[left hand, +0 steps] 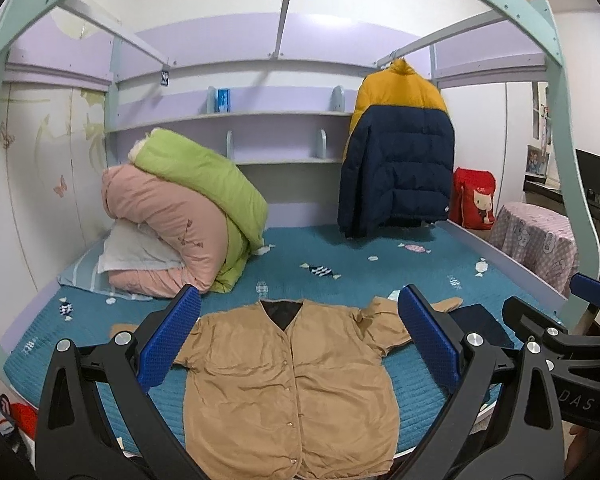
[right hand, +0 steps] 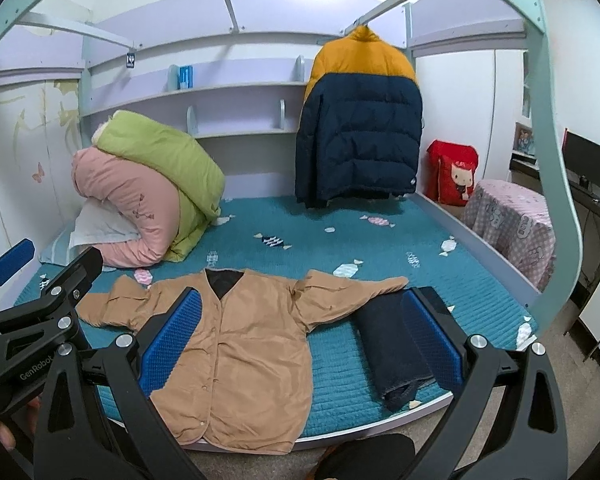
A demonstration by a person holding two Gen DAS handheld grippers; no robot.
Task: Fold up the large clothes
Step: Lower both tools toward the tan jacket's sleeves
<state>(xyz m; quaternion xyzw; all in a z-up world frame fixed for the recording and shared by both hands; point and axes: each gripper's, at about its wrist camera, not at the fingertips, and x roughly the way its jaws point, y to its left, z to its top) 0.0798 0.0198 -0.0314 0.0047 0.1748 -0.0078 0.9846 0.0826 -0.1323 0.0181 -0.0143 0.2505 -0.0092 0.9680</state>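
A tan button-front jacket lies flat, front up, on the teal bedspread near the bed's front edge, sleeves spread to both sides; it also shows in the right wrist view. My left gripper is open and empty, held above the jacket's chest. My right gripper is open and empty, above the jacket's right side. The right gripper shows at the right edge of the left wrist view. The left gripper shows at the left edge of the right wrist view.
A folded dark garment lies right of the jacket. Rolled pink and green quilts sit at the back left. A yellow and navy puffer jacket hangs at the back right. A covered stool stands beside the bed.
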